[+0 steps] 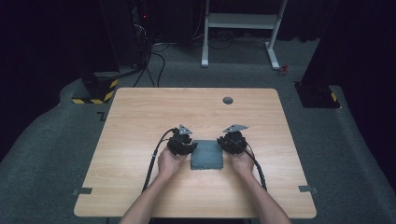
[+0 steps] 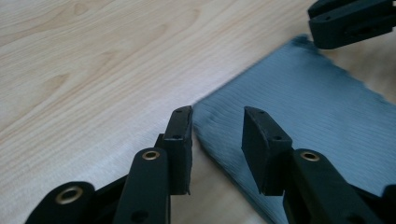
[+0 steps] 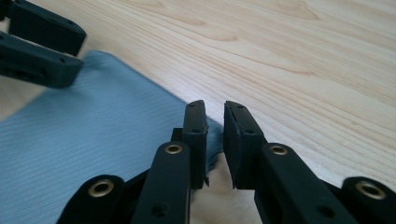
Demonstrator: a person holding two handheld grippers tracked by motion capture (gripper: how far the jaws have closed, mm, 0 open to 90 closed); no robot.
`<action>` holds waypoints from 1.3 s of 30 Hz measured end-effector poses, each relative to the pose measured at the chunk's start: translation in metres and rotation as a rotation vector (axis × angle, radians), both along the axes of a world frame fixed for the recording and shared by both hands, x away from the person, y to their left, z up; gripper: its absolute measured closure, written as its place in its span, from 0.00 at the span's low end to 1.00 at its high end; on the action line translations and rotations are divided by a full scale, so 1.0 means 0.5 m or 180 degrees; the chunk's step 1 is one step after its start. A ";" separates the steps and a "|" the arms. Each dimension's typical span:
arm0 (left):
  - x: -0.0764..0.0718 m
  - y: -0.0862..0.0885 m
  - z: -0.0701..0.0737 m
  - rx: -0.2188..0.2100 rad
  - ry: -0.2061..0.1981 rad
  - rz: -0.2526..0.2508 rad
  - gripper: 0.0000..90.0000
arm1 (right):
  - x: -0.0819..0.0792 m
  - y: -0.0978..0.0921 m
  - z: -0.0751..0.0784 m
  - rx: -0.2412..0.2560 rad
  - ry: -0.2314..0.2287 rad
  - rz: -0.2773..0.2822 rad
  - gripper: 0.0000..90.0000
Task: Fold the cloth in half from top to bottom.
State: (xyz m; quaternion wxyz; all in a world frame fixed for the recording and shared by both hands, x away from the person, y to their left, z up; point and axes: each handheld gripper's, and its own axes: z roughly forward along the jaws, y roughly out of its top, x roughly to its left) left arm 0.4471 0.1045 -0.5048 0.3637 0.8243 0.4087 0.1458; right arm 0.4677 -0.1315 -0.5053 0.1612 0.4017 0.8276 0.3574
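Lighting's pretty uneven in the high view: the table (image 1: 196, 112) is evenly lit from above, soft shadows only, while the room around it drops off to near black. That view is a bit soft and grainy. Both gripper views are bright, with the nearest jaw parts blurry and some smear on the cloth (image 2: 317, 112) edge.

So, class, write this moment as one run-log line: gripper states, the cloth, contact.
left gripper: open, astride cloth corner | right gripper: narrowly open at the opposite corner | cloth: flat on table | grip: none yet
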 end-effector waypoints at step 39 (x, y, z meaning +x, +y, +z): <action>-0.141 0.061 -0.001 -0.0274 -0.0136 -0.0081 0.60 | -0.130 -0.037 0.002 0.0196 -0.0082 0.0303 0.76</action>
